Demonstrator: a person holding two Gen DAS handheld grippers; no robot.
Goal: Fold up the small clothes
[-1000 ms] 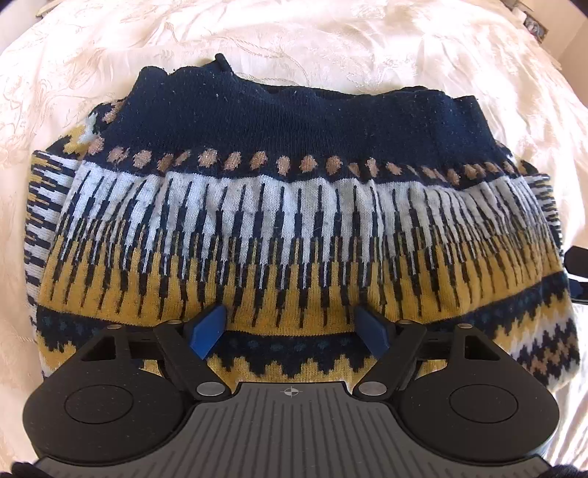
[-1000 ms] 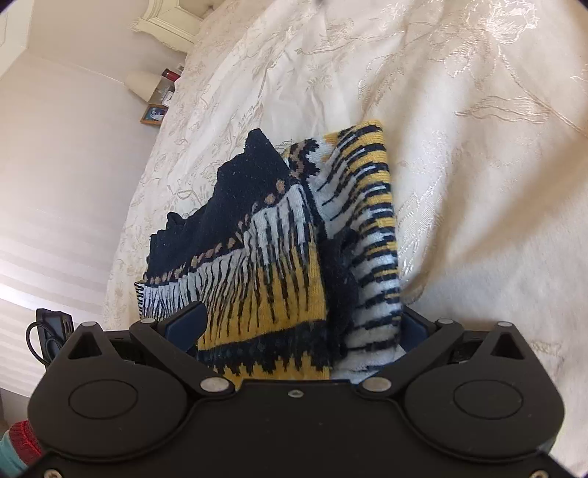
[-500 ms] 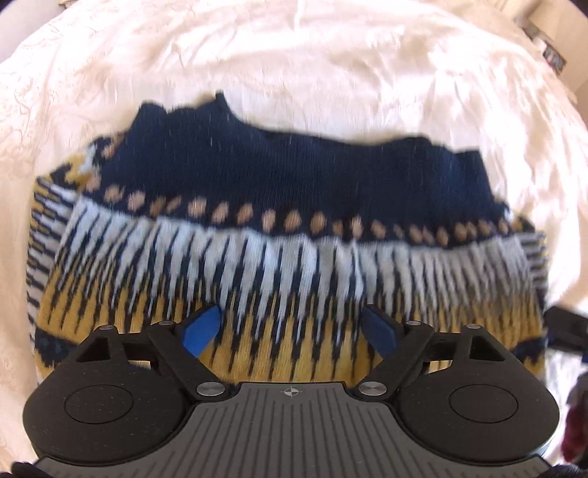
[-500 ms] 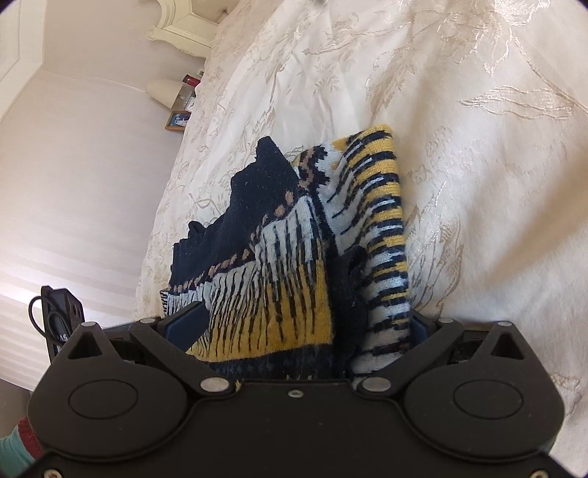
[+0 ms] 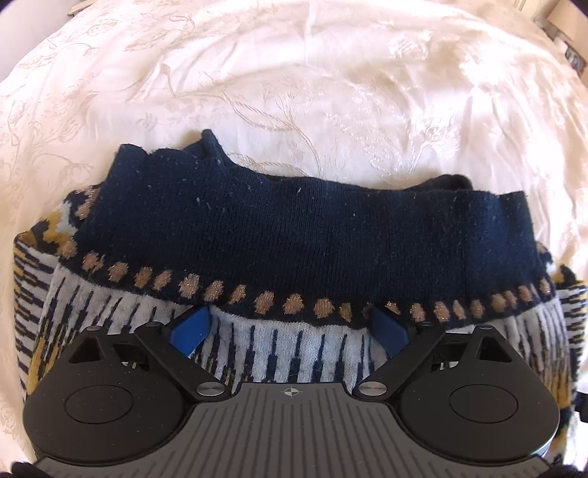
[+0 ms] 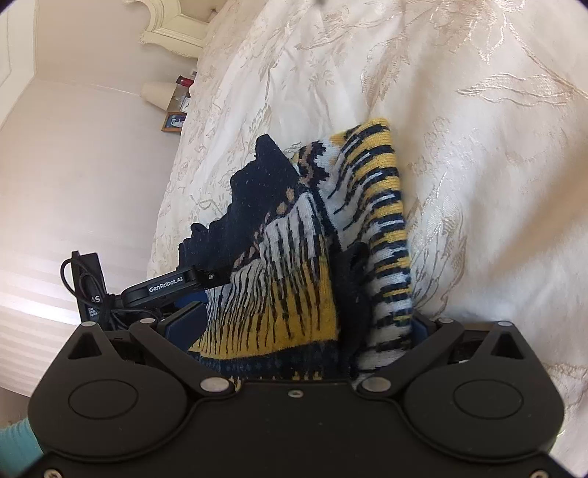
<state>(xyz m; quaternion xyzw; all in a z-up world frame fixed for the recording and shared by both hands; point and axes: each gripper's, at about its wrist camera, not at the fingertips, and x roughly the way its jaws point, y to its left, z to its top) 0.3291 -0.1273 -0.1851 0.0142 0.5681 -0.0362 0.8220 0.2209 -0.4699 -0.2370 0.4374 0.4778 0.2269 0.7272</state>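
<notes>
A knitted sweater (image 5: 294,235) in navy, white and yellow lies folded on a cream bedspread (image 5: 294,81). My left gripper (image 5: 290,327) is open and low over its white-and-black band. The dotted edge of the navy band rides up over both blue fingertips (image 5: 191,327). My right gripper (image 6: 301,327) straddles the sweater's (image 6: 294,286) side edge with its jaws wide apart, one finger on the bed side and one on the upper side. Thick folded knit fills the gap. The left gripper's arm (image 6: 165,286) touches the sweater from the upper side.
The embroidered bedspread (image 6: 459,110) spreads well beyond the sweater on all sides. Past the bed's edge stand a white headboard (image 6: 169,33), a lamp and small framed items (image 6: 172,106) by a pale wall. A teal sleeve (image 6: 18,437) shows at the lower left.
My left gripper slid forward over the sweater, from the patterned hem to the white band, and the navy band bunched over its fingertips. The right gripper barely shifted; the left gripper's arm came into its view.
</notes>
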